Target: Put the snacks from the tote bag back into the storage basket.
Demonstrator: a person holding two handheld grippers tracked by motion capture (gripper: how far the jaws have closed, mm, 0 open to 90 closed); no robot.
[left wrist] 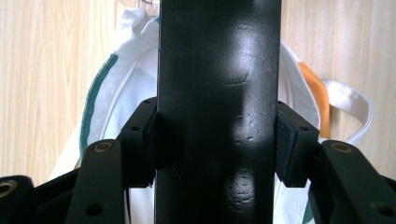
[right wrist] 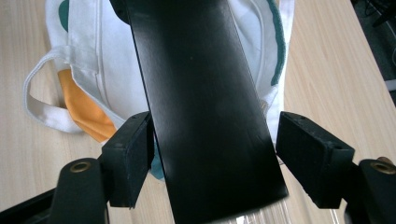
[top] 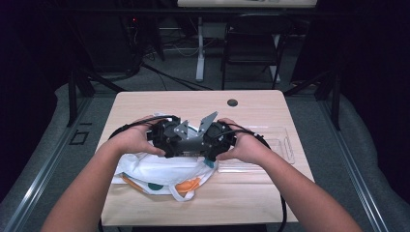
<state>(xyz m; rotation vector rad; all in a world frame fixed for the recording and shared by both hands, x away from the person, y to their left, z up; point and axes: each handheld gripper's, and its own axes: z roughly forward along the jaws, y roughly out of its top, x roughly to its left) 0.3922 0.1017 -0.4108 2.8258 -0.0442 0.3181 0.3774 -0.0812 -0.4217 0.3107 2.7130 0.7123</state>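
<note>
A glossy black flat slab (left wrist: 217,93) runs straight up between my left gripper's (left wrist: 217,144) jaws. Both pads (left wrist: 292,144) press on its sides, so this gripper is shut on it. The same slab (right wrist: 201,107) lies between my right gripper's (right wrist: 212,158) jaws. There the left pad (right wrist: 130,156) is at its edge and the right pad stands apart from it. In the high view both grippers (top: 179,142) (top: 208,145) meet over a white tote bag (top: 159,171) with orange and green patches.
A clear plastic tray (top: 273,145) lies on the wooden table (top: 193,101) just right of my right hand. A dark grommet hole (top: 232,102) sits near the far edge. A chair (top: 251,43) and a desk leg stand beyond the table.
</note>
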